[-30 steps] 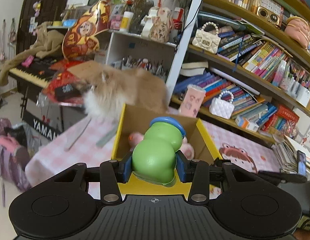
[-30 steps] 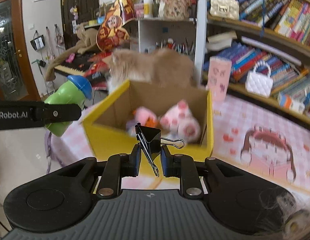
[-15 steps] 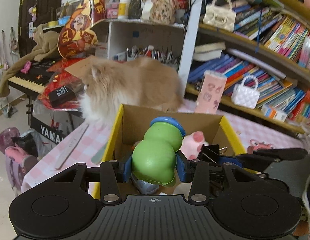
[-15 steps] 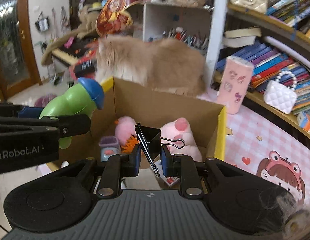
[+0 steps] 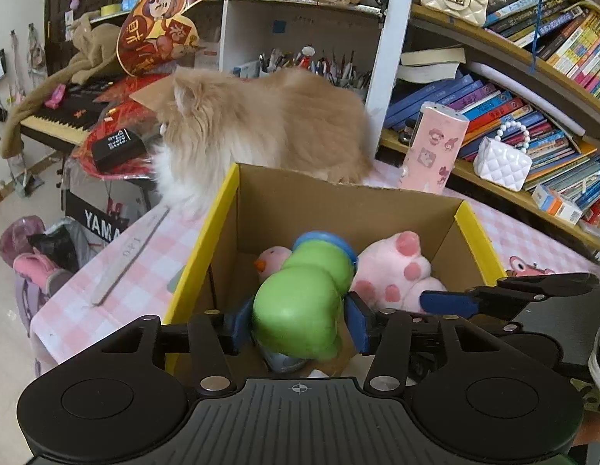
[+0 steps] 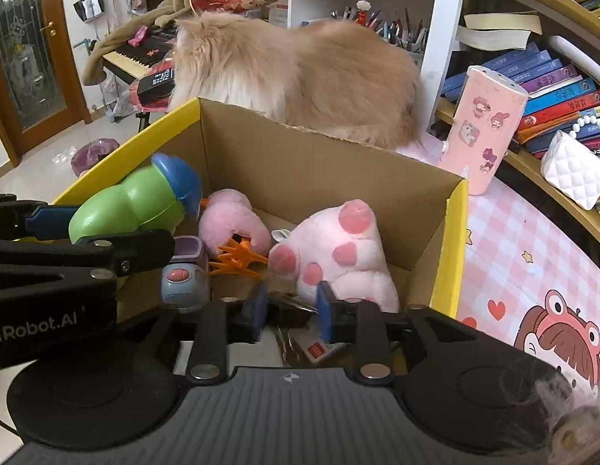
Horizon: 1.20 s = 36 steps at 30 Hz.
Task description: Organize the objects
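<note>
My left gripper (image 5: pixel 298 327) holds a green toy with a blue cap (image 5: pixel 306 298) over the open yellow cardboard box (image 5: pixel 199 248); its jaws look slightly parted around it. The toy also shows in the right wrist view (image 6: pixel 137 201). My right gripper (image 6: pixel 290 312) is open and empty above the box's near side (image 6: pixel 449 255); the black binder clip it held lies just below the jaws, partly hidden. Inside the box lie a pink paw plush (image 6: pixel 342 252), a pink duck plush (image 6: pixel 230 221) and a small toy car (image 6: pixel 185 275).
A fluffy orange cat (image 5: pixel 261 128) sits right behind the box on the pink checkered table (image 5: pixel 121 290). A pink bottle (image 6: pixel 482 131) stands at the box's far right. Bookshelves with white purses (image 5: pixel 501 162) lie to the right, a keyboard piano (image 5: pixel 63 116) to the left.
Both grippers moved forward and down over the box. My right gripper opened and let go of the binder clip. The left gripper's jaws have eased around the green toy.
</note>
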{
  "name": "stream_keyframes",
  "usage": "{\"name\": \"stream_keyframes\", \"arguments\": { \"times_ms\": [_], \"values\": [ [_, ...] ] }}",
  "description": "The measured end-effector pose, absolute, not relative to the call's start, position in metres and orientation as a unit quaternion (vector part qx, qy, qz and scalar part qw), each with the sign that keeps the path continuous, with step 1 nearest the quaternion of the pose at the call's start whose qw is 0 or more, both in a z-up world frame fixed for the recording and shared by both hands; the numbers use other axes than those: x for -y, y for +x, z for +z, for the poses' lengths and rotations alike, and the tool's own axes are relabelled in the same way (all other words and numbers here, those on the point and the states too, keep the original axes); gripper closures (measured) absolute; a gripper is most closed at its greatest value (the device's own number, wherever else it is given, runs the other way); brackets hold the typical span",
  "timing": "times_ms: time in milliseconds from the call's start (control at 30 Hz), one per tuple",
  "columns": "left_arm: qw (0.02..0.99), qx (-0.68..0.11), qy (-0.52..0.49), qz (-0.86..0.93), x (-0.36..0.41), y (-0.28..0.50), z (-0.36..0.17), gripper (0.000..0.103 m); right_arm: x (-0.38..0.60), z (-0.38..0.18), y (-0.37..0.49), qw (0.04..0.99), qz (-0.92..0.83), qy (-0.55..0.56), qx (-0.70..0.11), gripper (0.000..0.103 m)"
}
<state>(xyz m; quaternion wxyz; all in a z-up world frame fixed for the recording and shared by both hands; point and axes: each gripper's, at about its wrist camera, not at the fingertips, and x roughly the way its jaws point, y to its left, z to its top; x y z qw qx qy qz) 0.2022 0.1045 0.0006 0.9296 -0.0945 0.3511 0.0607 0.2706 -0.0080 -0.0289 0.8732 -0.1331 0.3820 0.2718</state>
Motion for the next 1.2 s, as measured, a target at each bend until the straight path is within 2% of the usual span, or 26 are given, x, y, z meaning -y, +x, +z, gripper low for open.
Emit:
{"name": "stream_keyframes", "arguments": {
  "times_ms": [67, 133, 300, 700, 867, 1100, 1167, 1200],
  "values": [
    [0.933, -0.340, -0.105, 0.053, -0.105, 0.196, 0.008, 0.045, 0.010, -0.025, 0.267, 0.876, 0.271, -0.131, -0.377, 0.064],
    [0.939, -0.321, -0.114, 0.046, -0.105, 0.186, 0.018, 0.022, 0.012, -0.018, 0.260, 0.879, 0.272, -0.136, -0.368, 0.059],
    [0.953, -0.280, -0.112, 0.036, -0.104, 0.160, 0.041, 0.013, 0.025, 0.007, 0.231, 0.898, 0.263, -0.125, -0.329, 0.056],
    [0.963, -0.255, -0.092, 0.001, -0.091, 0.096, 0.056, 0.010, 0.060, 0.043, 0.136, 0.941, 0.189, -0.056, -0.273, 0.056],
    [0.964, -0.255, -0.070, -0.012, -0.075, 0.069, 0.047, 0.006, 0.077, 0.038, 0.094, 0.952, 0.133, -0.040, -0.273, 0.056],
    [0.961, -0.273, -0.040, -0.032, -0.050, 0.038, 0.033, 0.006, 0.108, 0.016, 0.045, 0.952, 0.051, -0.008, -0.301, 0.055],
    [0.960, -0.276, -0.032, -0.031, -0.042, 0.032, 0.032, 0.006, 0.117, 0.012, 0.035, 0.952, 0.030, 0.005, -0.304, 0.054],
    [0.961, -0.275, -0.023, -0.028, -0.037, 0.029, 0.032, 0.006, 0.120, 0.010, 0.028, 0.953, 0.019, 0.007, -0.303, 0.047]
  ]
}}
